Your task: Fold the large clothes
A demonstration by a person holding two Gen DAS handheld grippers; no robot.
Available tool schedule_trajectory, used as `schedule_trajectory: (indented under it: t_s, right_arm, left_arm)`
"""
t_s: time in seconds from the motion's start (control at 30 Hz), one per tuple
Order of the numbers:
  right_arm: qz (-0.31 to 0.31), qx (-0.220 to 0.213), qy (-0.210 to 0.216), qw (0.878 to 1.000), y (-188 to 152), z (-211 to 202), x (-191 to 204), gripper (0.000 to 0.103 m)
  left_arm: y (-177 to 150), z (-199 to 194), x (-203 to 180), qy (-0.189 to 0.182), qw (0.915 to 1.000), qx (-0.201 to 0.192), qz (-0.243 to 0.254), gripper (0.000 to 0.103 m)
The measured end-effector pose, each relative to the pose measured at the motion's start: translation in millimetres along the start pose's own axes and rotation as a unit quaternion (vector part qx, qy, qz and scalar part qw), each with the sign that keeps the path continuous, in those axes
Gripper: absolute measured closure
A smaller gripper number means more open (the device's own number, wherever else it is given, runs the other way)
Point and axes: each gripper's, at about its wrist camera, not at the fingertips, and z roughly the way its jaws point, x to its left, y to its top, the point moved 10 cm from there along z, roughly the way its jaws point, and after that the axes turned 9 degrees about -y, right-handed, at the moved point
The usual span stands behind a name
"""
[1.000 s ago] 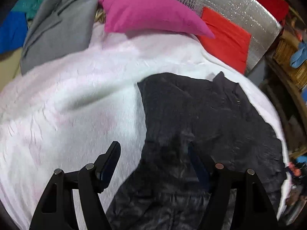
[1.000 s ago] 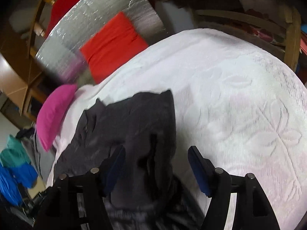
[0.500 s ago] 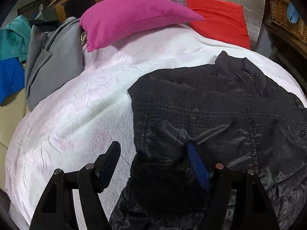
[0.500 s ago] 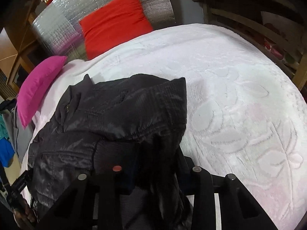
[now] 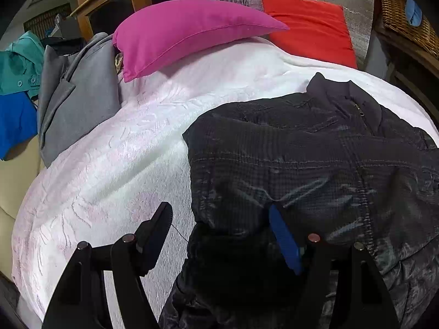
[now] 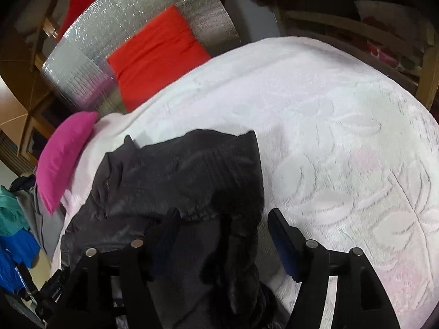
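Both grippers [image 5: 219,230] [image 6: 223,230] spread, angled downward

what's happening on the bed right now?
A person with a tool in each hand is folding a black jacket laid on a white bedspread. The left tool stands open over the jacket's edge. The right tool has just been opening, with dark fabric between its fingers but not pinched. Pink and red pillows sit beyond.

This is a bedroom at home: a bed with a white blanket [image 5: 115,164], a pink pillow [image 5: 181,33] and a red pillow [image 5: 310,24].
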Motion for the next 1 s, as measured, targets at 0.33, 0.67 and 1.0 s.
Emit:
schedule_trajectory:
  t_s: [0.33, 0.67, 1.0]
  right_arm:
    - [-0.034, 0.011, -0.007, 0.999, -9.0, 20.6, 17.6, 0.068]
    - [-0.042, 0.016, -0.030, 0.999, -14.5, 21.9, 8.0, 0.069]
    - [0.002, 0.005, 0.019, 1.000, -4.2, -18.0, -2.2, 0.040]
  left_arm:
    - [0.2, -1.8, -0.7, 0.010, 0.9999, -0.007, 0.009, 0.030]
    - [2.3, -2.7, 0.2, 0.014, 0.9997, -0.012, 0.014, 0.030]
    - [1.9, -15.0, 8.5, -0.003, 0.9999, -0.012, -0.001, 0.030]
